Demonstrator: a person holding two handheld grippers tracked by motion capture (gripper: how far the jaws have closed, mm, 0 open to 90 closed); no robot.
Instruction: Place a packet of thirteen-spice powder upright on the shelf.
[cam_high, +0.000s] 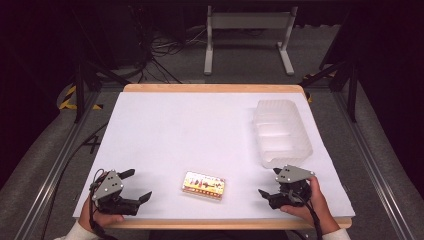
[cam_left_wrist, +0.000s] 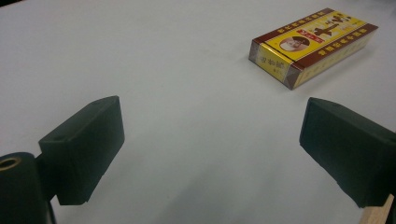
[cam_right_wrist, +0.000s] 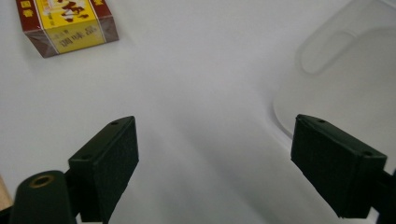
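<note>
At the near edge of the white-covered table (cam_high: 165, 125), two hand-held grippers are seen at rest, nothing yet grasped. The left gripper (cam_high: 139, 186) is held low at the near left corner, its jaws spread wide and empty; in the left gripper view the same tool (cam_left_wrist: 210, 154) is aimed across bare tabletop, with the box ahead and to the right of the gap between the jaws. The right gripper (cam_high: 269, 185) is held at the near right, jaws likewise parted and empty, and in the right gripper view (cam_right_wrist: 212, 168) the box is caught at the upper left, well outside its span. Between the two, near the front edge, a small yellow-and-maroon box (cam_high: 203, 185) is laid flat, untouched and apart from both sets of jaws. Farther back on the right, a translucent plastic container (cam_high: 281, 132) is set, apparently open side up, though its interior is hard to read. The work is judged barely begun: the box remains to be approached, gripped and moved.
</note>
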